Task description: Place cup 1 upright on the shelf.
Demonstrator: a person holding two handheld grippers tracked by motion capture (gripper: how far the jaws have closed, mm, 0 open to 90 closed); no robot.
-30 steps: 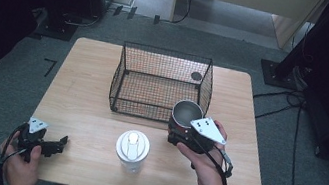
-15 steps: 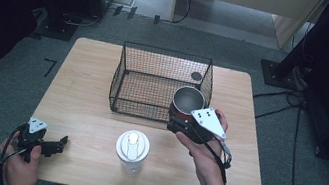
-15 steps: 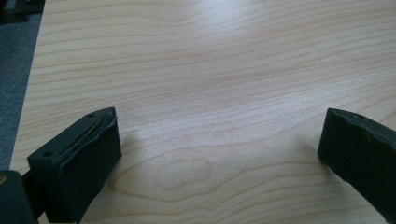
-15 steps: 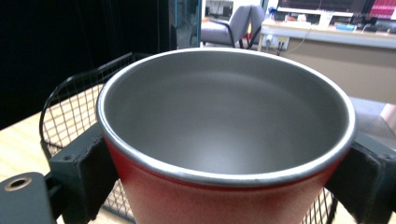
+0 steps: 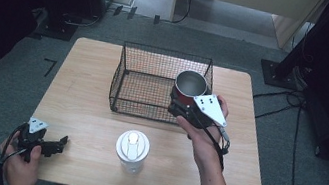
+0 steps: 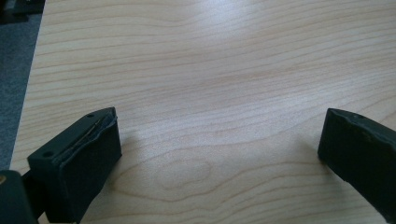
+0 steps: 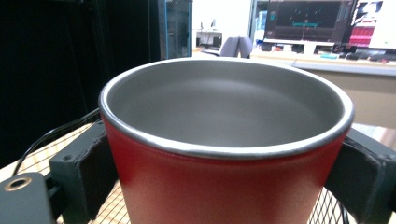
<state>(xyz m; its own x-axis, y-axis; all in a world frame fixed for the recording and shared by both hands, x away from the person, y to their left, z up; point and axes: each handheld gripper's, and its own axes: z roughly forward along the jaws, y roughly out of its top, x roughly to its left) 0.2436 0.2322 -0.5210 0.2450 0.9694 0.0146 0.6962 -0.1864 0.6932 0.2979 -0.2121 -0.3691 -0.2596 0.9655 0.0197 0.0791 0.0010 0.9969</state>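
Cup (image 5: 189, 87), red with a steel lining, is clamped in my right tool (image 5: 181, 106), now raised over the wire basket (image 5: 127, 73) corner; release comes next. Left tool (image 5: 55, 144) rests wide.

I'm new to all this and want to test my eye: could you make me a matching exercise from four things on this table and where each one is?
1 red cup
2 wire basket
3 white bottle
4 left gripper

a near front edge, upright
b open, at front left corner
c clamped in right gripper
d middle of table, toward back

Pairs: 1-c, 2-d, 3-a, 4-b
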